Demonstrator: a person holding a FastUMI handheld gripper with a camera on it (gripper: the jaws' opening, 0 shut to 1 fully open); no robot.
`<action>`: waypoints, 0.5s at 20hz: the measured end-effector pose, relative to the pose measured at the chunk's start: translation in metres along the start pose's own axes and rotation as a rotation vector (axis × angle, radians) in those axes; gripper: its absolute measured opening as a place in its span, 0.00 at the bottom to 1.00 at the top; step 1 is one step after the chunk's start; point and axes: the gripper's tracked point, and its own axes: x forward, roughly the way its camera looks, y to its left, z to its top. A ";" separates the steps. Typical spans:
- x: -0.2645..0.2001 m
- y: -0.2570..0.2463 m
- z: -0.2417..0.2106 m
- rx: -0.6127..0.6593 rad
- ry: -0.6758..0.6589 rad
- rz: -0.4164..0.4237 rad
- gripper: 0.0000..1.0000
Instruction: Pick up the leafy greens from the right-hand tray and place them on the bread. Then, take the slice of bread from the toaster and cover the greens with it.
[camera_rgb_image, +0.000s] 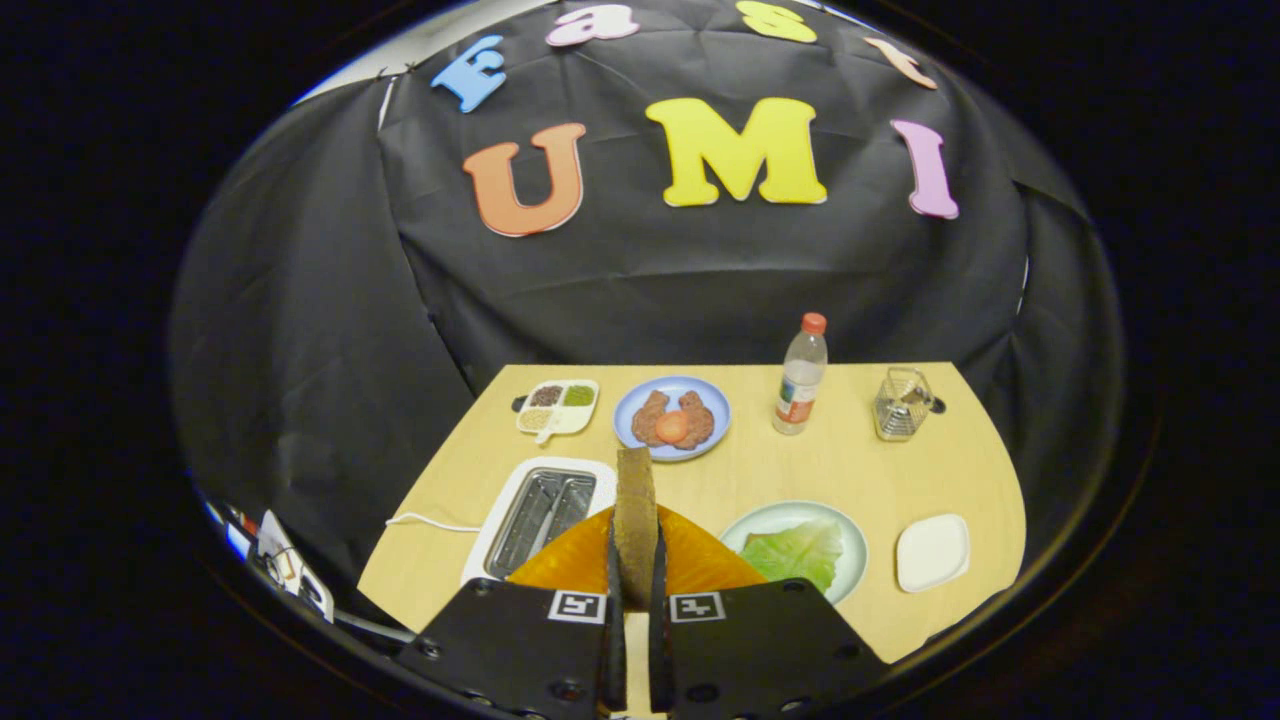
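Table (760, 470) carries the toaster (535, 510) and a plate (850, 545) with the greens (800, 550). Gripper (634, 560) is closed on the upright bread slice (636, 510), edges pinched; it looks light, stiff and crumbly, so a gentle grip suits.

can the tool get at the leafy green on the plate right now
Probably not yet: the tool is shut on a bread slice standing upright between its fingers. The lettuce leaf lies uncovered on its pale plate just ahead, so the path is free once the bread is released.

Bare table (880, 475) lies right of the toaster (540, 510); bottle (801, 375) and glass (902, 403) stand beyond.
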 end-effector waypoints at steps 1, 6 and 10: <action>0.008 -0.012 -0.007 0.014 0.016 0.000 0.09; 0.053 -0.065 -0.044 0.156 0.095 0.014 0.08; 0.079 -0.102 -0.062 0.213 0.105 0.005 0.08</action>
